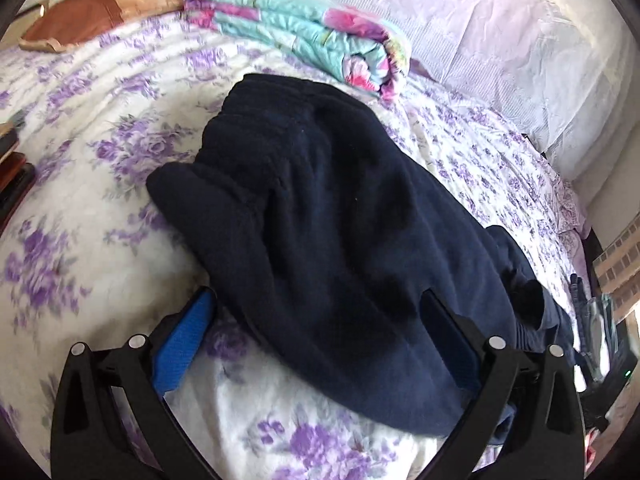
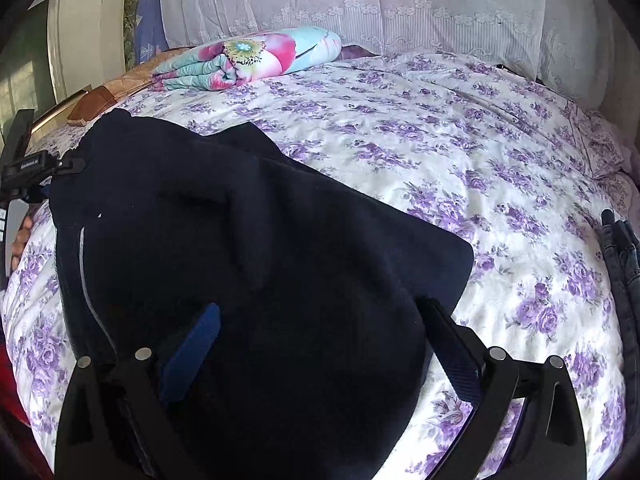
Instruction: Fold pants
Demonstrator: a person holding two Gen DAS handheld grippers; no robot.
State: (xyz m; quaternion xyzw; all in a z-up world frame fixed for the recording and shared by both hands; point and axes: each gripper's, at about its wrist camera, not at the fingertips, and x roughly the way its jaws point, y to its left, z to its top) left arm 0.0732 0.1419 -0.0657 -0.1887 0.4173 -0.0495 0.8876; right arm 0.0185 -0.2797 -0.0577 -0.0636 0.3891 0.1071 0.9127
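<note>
Through my left wrist camera, my left claw (image 1: 318,304) stands wide, its two fingers spread to either side of the near end of the dark navy pants (image 1: 320,220). The pants lie in a rumpled heap on the bed (image 1: 100,128), which wears a white cover printed with purple flowers. The blue pad of one finger (image 1: 188,340) rests over bare cover just beside the cloth; the other finger sits against the cloth, and whether it touches I cannot tell. Past the pants, near the head of the bed, lies a folded floral quilt (image 1: 304,32) in turquoise and pink, and beside it a brown cushion (image 1: 100,8).

Through my right wrist camera, my right claw (image 2: 320,308) is also wide, with the pants (image 2: 240,240) spread beneath and between its fingers; it grips nothing. The pants cover the near left part of the bed (image 2: 460,160). At the left edge my left claw's housing (image 2: 28,168) pokes in beside the cloth. The folded quilt (image 2: 252,60) sits far back against white lace pillows (image 2: 400,4).
</note>
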